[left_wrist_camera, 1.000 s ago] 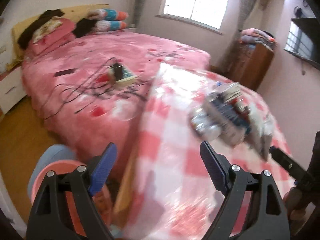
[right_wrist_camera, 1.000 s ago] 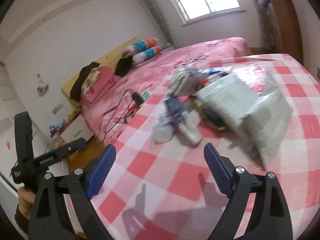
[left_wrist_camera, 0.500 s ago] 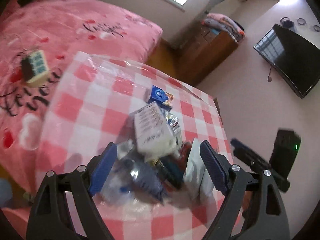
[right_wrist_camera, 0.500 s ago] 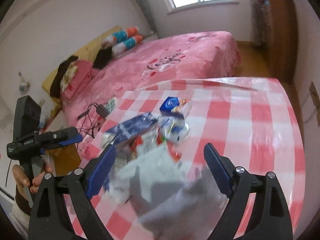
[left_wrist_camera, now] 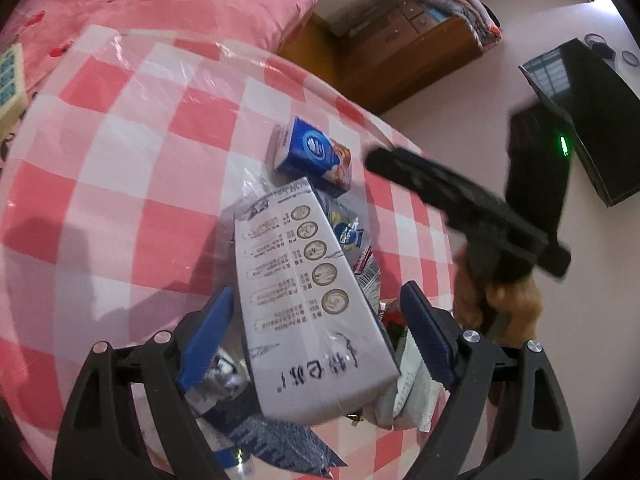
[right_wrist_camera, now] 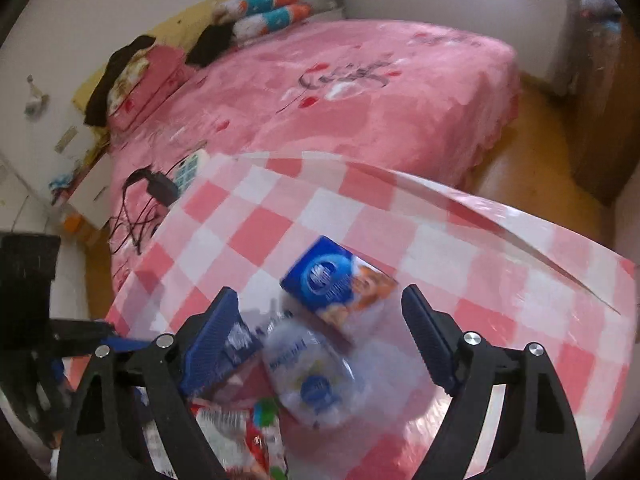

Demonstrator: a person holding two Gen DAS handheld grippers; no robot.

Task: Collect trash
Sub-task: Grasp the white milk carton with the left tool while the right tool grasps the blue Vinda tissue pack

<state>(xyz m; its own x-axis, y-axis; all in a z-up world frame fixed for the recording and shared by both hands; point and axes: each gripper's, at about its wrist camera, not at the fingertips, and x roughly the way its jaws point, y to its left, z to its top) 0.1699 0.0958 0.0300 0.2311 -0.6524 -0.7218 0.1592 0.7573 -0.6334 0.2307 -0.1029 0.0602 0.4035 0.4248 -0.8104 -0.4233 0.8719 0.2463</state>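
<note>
Left wrist view: left claw (left_wrist_camera: 316, 344) is spread astride the carton (left_wrist_camera: 308, 304); right claw (right_wrist_camera: 320, 344) is closing over the pouch (right_wrist_camera: 312, 380), nothing pinched; a grasp is judged next, box (left_wrist_camera: 314, 154) at 12 o'clock.

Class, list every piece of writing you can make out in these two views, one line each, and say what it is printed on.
Black cursive on the pink bedspread: script lettering, not legible.
Large handwritten-style characters on the grey-white carton: seen upside down, not legible.
Rows of small print beside round icons on the same carton: too small.
Logo on the blue box: blurred.
Print on the clear plastic wrapper: blurred.
</note>
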